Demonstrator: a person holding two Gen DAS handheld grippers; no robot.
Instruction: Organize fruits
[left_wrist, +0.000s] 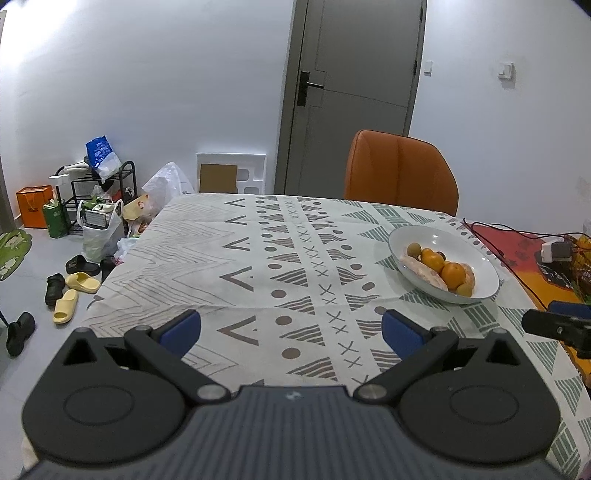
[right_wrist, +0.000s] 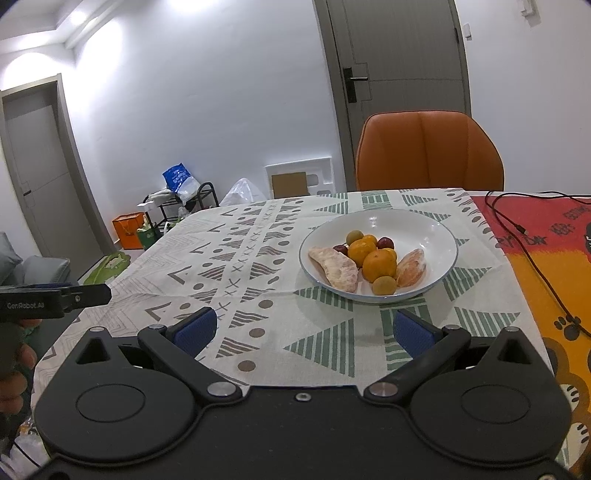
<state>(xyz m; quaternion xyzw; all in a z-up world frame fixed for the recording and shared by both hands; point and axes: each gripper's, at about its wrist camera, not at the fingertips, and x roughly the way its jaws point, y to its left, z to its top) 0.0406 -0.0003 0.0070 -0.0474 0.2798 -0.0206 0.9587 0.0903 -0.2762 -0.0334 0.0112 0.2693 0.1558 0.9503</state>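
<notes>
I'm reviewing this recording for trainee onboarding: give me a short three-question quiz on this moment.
1. True or false: the white bowl stands on the red and orange mat.
2. How many whole oranges lie in the bowl: A one, B two, C four?
3. Fill in: both the left gripper and the right gripper are ____ and hold nothing.

Key: 1 false, it stands on the patterned tablecloth; 2 B; 3 open.
</notes>
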